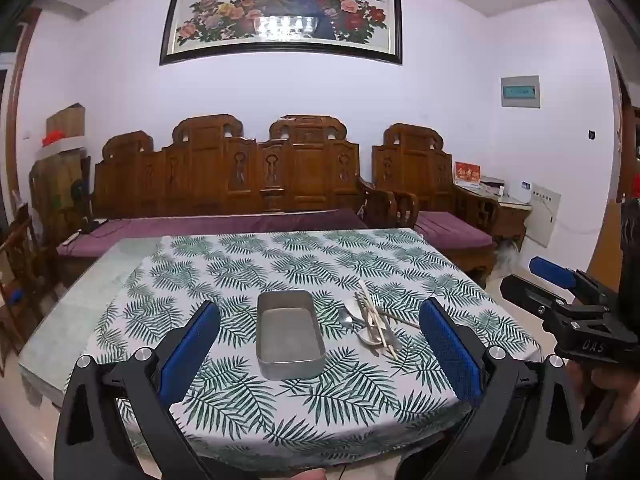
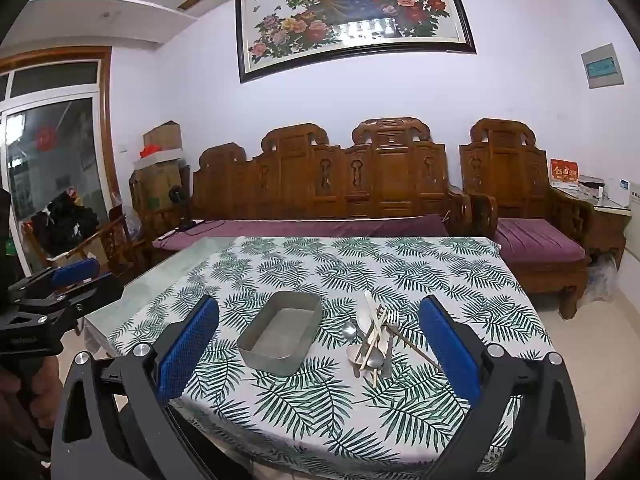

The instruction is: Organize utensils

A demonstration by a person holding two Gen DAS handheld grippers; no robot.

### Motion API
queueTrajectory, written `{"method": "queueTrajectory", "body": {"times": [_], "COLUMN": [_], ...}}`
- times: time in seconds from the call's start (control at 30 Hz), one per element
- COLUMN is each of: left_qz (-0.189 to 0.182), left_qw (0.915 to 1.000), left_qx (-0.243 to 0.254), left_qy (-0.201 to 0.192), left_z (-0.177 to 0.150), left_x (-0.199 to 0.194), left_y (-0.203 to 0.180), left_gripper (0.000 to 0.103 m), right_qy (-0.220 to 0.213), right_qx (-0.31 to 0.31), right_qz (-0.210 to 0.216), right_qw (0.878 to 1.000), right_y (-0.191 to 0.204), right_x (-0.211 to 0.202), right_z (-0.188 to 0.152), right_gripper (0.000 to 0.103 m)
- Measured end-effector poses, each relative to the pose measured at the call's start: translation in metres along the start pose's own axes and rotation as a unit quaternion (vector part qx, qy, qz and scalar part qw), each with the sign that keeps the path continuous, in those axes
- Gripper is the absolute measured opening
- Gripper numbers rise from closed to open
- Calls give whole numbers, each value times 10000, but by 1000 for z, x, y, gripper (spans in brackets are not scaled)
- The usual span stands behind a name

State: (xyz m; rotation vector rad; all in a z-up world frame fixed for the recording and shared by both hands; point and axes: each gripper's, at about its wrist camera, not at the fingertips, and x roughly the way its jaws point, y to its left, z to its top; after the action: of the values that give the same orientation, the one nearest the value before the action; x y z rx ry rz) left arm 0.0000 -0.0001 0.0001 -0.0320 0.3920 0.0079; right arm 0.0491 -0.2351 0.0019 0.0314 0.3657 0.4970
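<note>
A grey metal tray sits empty on the leaf-print tablecloth. Just to its right lies a pile of utensils: metal spoons, a fork and wooden chopsticks, crossed over each other. My left gripper is open and empty, held above the table's near edge with the tray between its blue pads. My right gripper is open and empty, near the same edge, with tray and pile ahead. Each gripper also shows in the other's view, the right one and the left one.
The tablecloth leaves a bare glass strip along the table's left side. A carved wooden sofa with purple cushions stands behind the table, an armchair at the right. Boxes are stacked in the far left corner.
</note>
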Motion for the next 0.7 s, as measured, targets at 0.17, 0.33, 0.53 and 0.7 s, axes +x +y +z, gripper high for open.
{"method": "queueTrajectory", "body": {"times": [0.17, 0.33, 0.53, 0.7], "left_qz": [-15, -17, -28, -39], "left_qw": [10000, 10000, 10000, 10000], "left_qx": [-7, -8, -2, -15], "left_qy": [-18, -21, -20, -34], "left_z": [-1, 0, -1, 2], "left_x": [0, 0, 0, -3], "left_y": [0, 0, 0, 1], "left_gripper": [96, 96, 96, 96], "right_qy": [6, 6, 5, 4], "right_qx": [20, 37, 36, 46], "right_qz": [1, 12, 25, 21], "right_qw": [10000, 10000, 10000, 10000], "right_y": [0, 0, 1, 0], "right_x": [0, 0, -1, -1], "right_z": [0, 0, 0, 0], "right_gripper": [100, 100, 100, 100]}}
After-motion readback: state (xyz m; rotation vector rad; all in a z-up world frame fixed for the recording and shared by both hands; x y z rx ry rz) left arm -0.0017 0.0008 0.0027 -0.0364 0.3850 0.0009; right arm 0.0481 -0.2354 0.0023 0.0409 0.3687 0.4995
